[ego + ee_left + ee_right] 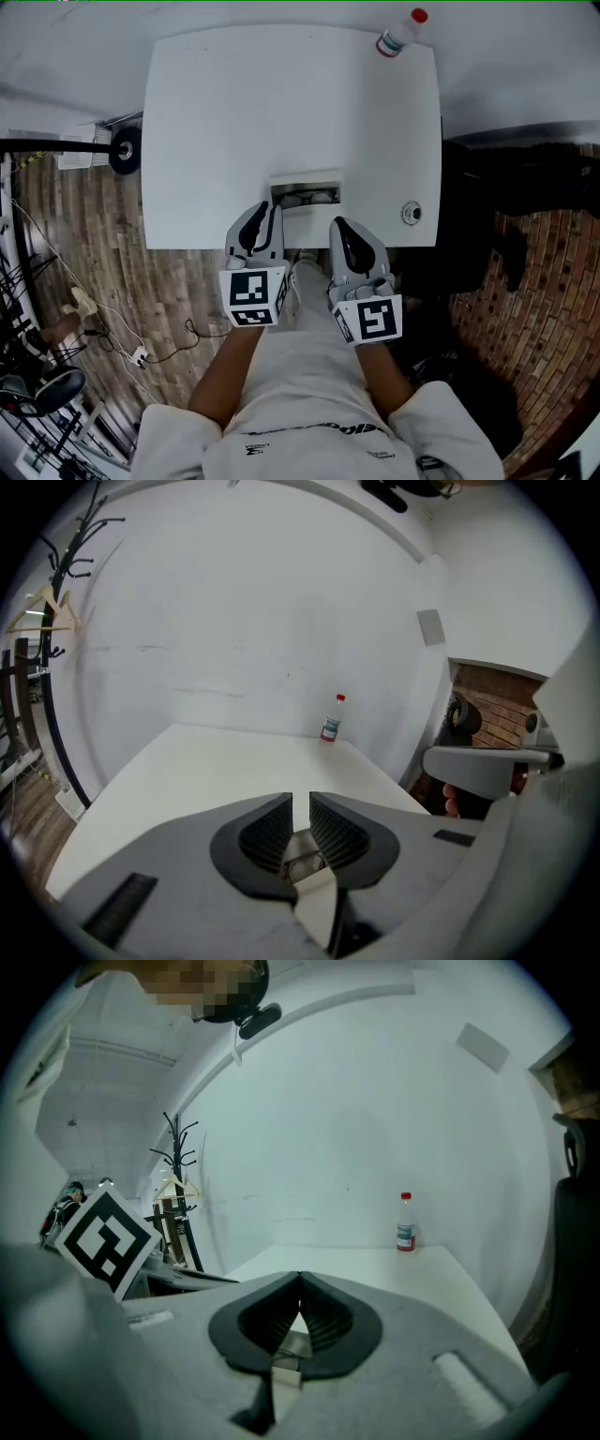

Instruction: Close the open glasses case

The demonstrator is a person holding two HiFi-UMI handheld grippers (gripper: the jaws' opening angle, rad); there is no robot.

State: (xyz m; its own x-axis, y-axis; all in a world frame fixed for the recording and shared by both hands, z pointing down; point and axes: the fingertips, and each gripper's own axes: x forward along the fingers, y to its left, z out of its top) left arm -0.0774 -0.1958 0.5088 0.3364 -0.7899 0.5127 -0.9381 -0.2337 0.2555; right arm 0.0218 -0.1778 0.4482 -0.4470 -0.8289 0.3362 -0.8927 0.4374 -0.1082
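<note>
A smooth white rectangular table [234, 122] filled the upper middle of the head view. Wood-plank floor lay to its left and brick-patterned floor to its right. A clear plastic bottle [398, 33] with a red cap stood at the table's upper right corner, against a plain white wall. A small round object [411, 213] sat near the right edge, too small to identify.

The case [305, 194] lay at the middle of the table's lower edge. It was a pale boxy shape, open, with a dark interior where glasses showed. It sat between the two claw tips and just above them in the frame.

The left claw [273, 210] was grey moulded plastic with ribbed dark pads. It pointed at the case's left end from just below. In its own view the left claw [301, 803] had its jaws a narrow slit apart and gripped nothing, with a thin wire frame showing through the gap. The right claw [337, 225] sat just below the case's right end. In its own view the right claw [299, 1283] had its ribbed jaws together at the tips, holding nothing.
</note>
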